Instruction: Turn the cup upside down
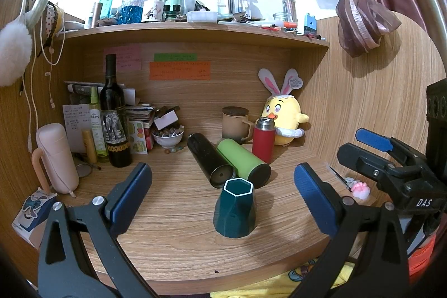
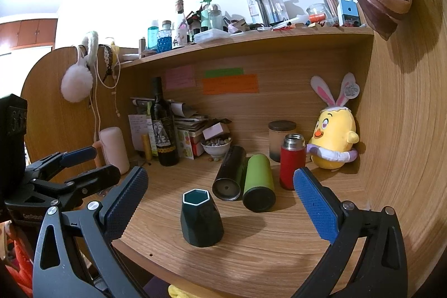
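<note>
A dark teal hexagonal cup (image 1: 235,210) with a white rim stands on the wooden desk (image 1: 178,225), narrow hexagonal end up, wider end on the wood. It also shows in the right wrist view (image 2: 201,219). My left gripper (image 1: 223,197) is open and empty, its blue pads wide apart on either side of the cup, a little short of it. My right gripper (image 2: 220,203) is open and empty, with the cup low between its fingers, nearer the left one. The right gripper also appears at the right edge of the left wrist view (image 1: 371,155).
Just behind the cup lie a black flask (image 1: 209,158) and a green flask (image 1: 243,161). A red thermos (image 1: 264,138), a brown mug (image 1: 236,122) and a yellow plush chick (image 1: 283,116) stand further back. A wine bottle (image 1: 114,113), a pink case (image 1: 56,155) and clutter fill the left.
</note>
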A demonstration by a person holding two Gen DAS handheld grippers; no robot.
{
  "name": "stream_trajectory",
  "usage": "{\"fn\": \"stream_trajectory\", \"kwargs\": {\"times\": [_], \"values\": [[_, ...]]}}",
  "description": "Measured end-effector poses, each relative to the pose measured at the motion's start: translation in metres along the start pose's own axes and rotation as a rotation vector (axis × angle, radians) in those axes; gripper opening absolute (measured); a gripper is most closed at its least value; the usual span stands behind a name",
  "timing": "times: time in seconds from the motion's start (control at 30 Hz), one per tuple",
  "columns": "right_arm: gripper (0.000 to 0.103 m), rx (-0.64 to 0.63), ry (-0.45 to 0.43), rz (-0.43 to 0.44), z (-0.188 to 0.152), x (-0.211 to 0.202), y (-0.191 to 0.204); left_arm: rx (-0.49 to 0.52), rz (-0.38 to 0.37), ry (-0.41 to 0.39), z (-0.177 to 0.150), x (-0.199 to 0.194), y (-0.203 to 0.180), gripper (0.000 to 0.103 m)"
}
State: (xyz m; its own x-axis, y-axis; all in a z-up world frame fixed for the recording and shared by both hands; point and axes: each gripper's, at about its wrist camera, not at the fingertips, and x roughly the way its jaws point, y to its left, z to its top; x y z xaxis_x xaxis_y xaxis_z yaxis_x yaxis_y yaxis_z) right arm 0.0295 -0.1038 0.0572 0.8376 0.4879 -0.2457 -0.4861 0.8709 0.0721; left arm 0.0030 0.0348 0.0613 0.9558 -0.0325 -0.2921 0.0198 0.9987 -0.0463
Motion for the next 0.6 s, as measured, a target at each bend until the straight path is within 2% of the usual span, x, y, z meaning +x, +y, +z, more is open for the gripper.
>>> {"fn": "stream_trajectory", "kwargs": {"times": [0.6], "values": [[0.103,-0.001,0.000,0.003,-0.0001,0.0002,0.0003,-0.002,0.000,0.000,0.0005,-0.0034,-0.0041,0.103]]}}
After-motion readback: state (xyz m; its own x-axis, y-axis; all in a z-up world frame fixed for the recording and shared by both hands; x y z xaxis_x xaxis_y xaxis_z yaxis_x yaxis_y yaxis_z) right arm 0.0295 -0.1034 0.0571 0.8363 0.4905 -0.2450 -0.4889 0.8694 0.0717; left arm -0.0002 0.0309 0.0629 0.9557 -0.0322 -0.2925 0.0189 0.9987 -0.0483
